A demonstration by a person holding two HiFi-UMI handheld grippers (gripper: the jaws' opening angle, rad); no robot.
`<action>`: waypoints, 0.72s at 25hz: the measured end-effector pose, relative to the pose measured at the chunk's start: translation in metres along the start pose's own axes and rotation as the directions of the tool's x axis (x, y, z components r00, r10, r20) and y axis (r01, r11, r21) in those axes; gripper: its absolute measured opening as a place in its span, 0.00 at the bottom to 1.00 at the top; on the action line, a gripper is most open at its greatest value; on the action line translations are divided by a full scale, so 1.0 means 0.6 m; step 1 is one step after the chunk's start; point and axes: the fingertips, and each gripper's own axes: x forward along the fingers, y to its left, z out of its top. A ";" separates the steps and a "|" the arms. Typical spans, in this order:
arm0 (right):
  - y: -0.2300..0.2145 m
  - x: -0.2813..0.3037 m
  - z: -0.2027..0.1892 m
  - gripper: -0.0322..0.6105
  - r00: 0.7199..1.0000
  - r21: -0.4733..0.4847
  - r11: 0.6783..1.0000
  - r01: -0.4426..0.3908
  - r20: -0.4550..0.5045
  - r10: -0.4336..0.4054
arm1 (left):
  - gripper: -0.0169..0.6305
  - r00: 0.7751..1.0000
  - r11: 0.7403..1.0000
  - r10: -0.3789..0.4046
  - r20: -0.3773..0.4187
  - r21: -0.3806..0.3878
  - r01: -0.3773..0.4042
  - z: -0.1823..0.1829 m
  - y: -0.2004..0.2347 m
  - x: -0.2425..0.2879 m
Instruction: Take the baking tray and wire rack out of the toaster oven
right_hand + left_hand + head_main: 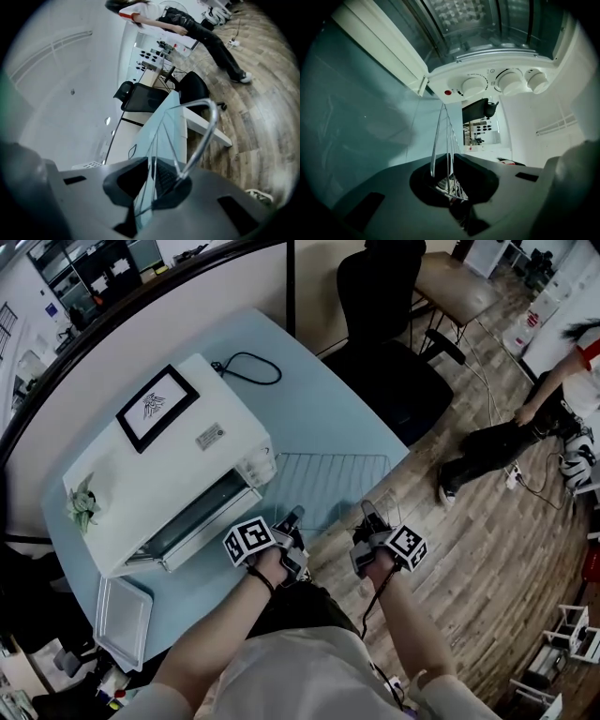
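L gripper (294,517) + R gripper (368,514) both clamped on near wire of rack (333,479) at near edge of table (309,399); prob light, stiff, slick, so 2 spread grips suit it.

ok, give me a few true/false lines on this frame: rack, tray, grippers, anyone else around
1. The left gripper and right gripper are both shut on the wire rack. True.
2. The baking tray sits inside the toaster oven. False: it lies on the table, at the corner in front of the oven.
3. The wire rack is out of the oven, to its right over the table. True.
4. Nobody besides the operator is in view. False: a person stands on the wooden floor at the right.
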 end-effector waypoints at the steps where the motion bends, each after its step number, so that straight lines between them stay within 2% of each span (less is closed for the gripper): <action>1: -0.002 0.007 0.008 0.10 1.000 -0.019 1.000 0.013 0.002 -0.013 | 0.06 1.000 1.000 0.007 -0.001 0.006 -0.007 0.004 0.000 0.006; 5: -0.026 0.025 0.048 0.15 0.995 -0.076 0.992 0.102 0.027 -0.101 | 0.12 0.999 0.999 0.031 0.039 0.012 -0.032 0.037 0.009 0.021; 8: -0.036 0.039 0.067 0.21 0.988 -0.138 0.978 0.154 0.029 -0.152 | 0.16 1.000 0.998 0.021 0.019 0.058 -0.022 0.048 -0.001 0.039; 12: -0.049 0.057 0.085 0.30 0.975 -0.187 0.957 0.224 0.048 -0.219 | 0.34 0.999 0.987 0.044 0.001 0.154 -0.044 0.053 -0.019 0.060; 14: -0.054 0.065 0.100 0.32 0.967 -0.197 0.947 0.254 0.077 -0.243 | 0.39 0.998 0.981 0.055 0.009 0.185 -0.056 0.060 -0.023 0.069; 18: -0.073 0.078 0.123 0.35 0.957 -0.165 0.944 0.285 0.107 -0.270 | 0.44 0.998 0.972 0.069 0.004 0.226 -0.068 0.069 -0.020 0.083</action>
